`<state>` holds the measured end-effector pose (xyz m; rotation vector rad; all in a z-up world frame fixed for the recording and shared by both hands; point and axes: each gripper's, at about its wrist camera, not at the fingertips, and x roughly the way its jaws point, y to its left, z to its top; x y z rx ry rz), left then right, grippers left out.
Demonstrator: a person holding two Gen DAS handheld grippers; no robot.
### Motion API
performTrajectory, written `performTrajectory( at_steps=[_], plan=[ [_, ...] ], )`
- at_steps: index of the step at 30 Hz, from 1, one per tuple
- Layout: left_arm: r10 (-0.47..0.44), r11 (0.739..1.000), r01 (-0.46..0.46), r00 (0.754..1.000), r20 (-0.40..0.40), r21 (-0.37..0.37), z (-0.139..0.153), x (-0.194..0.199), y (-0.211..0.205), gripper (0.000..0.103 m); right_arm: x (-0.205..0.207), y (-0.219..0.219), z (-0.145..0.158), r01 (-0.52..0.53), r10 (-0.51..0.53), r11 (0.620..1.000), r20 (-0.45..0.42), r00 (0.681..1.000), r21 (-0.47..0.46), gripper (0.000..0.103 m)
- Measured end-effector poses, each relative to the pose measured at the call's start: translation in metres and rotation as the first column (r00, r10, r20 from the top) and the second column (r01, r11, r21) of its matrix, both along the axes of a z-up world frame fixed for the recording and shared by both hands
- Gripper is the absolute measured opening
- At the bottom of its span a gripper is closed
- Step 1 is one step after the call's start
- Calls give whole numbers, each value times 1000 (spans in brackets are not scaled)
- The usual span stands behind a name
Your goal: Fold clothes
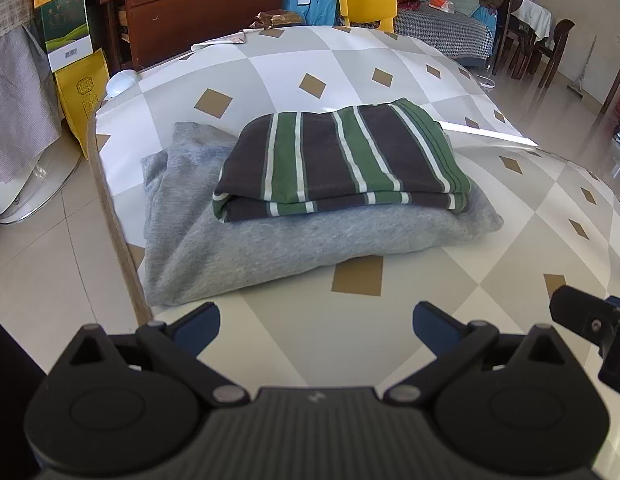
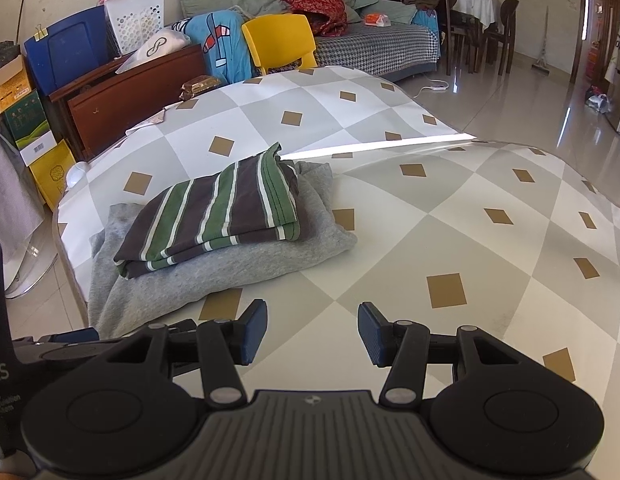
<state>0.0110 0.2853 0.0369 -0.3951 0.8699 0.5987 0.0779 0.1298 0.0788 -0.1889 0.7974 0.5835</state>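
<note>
On the diamond-patterned table [image 1: 294,332], taking the grey sweatshirt [image 1: 246,252] as landmark:

- Striped shirt [image 1: 333,160]: lying folded on top of the sweatshirt, touching it, stripes running away from you, folded long edge lying crosswise to both grippers.
- Grey sweatshirt: sitting folded beside the table's left edge, its near left corner reaching toward your left gripper.
- Left gripper [image 1: 315,322]: you are holding it just short of the sweatshirt's near edge, jaws spread wide and gripping nothing. The stack is lying straight ahead and slightly left of the gap.
- Right gripper [image 2: 311,330]: you are holding it to the right of the sweatshirt, jaws parted and gripping nothing. The stack is lying ahead and well to the left.
- Judgement: the left gripper looks nearer, and both garments appear already folded.
</note>
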Motion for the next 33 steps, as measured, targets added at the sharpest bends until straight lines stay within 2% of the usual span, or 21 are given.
performTrajectory(
  at_steps=[17,33],
  plan=[
    [-43,999,43,999,-9,2,-2,10,-18,103,4,-22,-2,54,-54,998,-11,998,9,49],
    [-144,990,144,989,-21,0,-6,29,-58,103,9,-62,-5,144,-144,990,-27,989,5,49]
  ],
)
